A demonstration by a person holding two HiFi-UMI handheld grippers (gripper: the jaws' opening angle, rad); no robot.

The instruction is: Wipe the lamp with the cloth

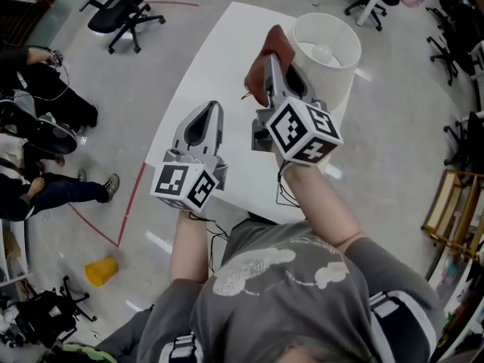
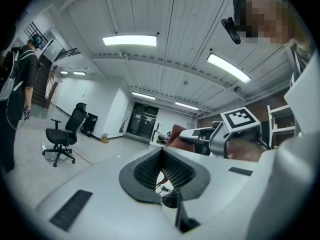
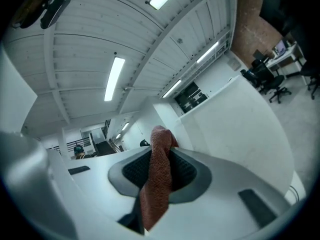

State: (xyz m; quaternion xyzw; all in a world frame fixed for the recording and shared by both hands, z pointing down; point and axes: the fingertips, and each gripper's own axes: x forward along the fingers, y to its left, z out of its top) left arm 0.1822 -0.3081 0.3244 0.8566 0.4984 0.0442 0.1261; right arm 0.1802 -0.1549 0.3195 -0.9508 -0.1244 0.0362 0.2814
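The lamp point(image 1: 327, 53) stands on the far right part of the white table point(image 1: 212, 66); its white cylindrical shade is seen from above with the bulb inside. My right gripper point(image 1: 274, 57) is shut on a reddish-brown cloth point(image 1: 261, 70), held up just left of the shade. In the right gripper view the cloth point(image 3: 157, 176) hangs between the jaws and the white lamp shade point(image 3: 240, 129) fills the right side. My left gripper point(image 1: 209, 108) hovers over the table's near left part, shut and empty. The left gripper view shows its closed jaws point(image 2: 161, 153) and the cloth point(image 2: 178, 134) beyond.
A black office chair point(image 1: 121, 10) stands on the floor beyond the table's left side, and more chairs point(image 1: 454, 36) sit at the far right. A person sits at the left point(image 1: 38, 187). A yellow cup point(image 1: 101, 271) lies on the floor. A wooden rack point(image 1: 450, 210) stands at the right.
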